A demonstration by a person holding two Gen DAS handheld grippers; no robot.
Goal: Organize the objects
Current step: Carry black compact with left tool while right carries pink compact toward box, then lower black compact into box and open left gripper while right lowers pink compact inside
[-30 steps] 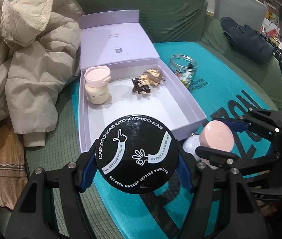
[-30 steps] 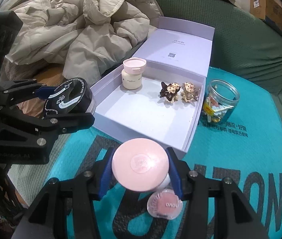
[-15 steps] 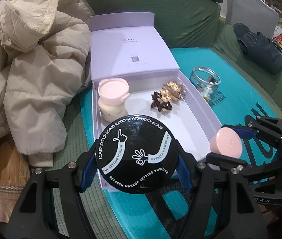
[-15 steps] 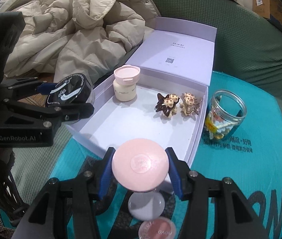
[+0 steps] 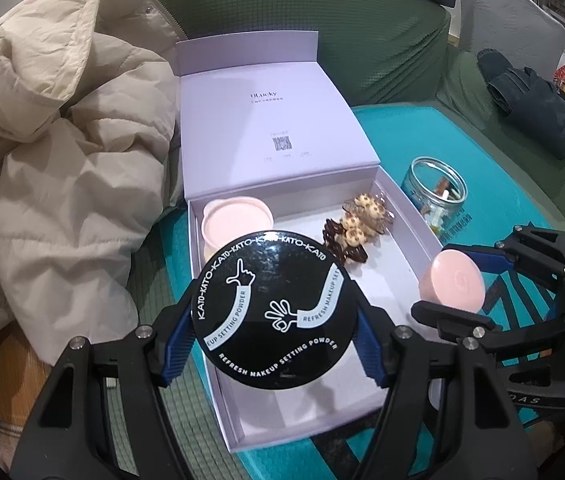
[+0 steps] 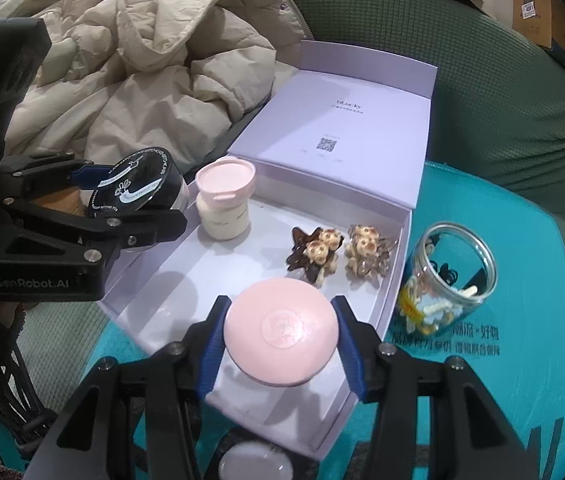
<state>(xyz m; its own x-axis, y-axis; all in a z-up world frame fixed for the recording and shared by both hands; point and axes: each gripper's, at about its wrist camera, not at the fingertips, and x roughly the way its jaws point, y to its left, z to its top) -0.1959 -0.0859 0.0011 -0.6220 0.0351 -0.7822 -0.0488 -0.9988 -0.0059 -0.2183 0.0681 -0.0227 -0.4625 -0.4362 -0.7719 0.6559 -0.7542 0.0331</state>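
A: Black powder jar (image 5: 268,308) clamped tight in the left tongs (image 5: 270,344), hovering frame-centre over the lilac box (image 5: 406,204)'s near-left corner.

B: Right tongs (image 6: 282,344) grip the pink compact (image 6: 281,330), lower centre, above the box floor. Best lowered flat, clear of the hair clips (image 6: 338,250).

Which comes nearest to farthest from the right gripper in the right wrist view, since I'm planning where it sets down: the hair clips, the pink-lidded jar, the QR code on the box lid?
From the right gripper:
1. Hair clips, just ahead, toward the box's right wall.
2. Pink-lidded jar, farther back, in the box's far left corner.
3. QR code, on the opened lid behind the tray.
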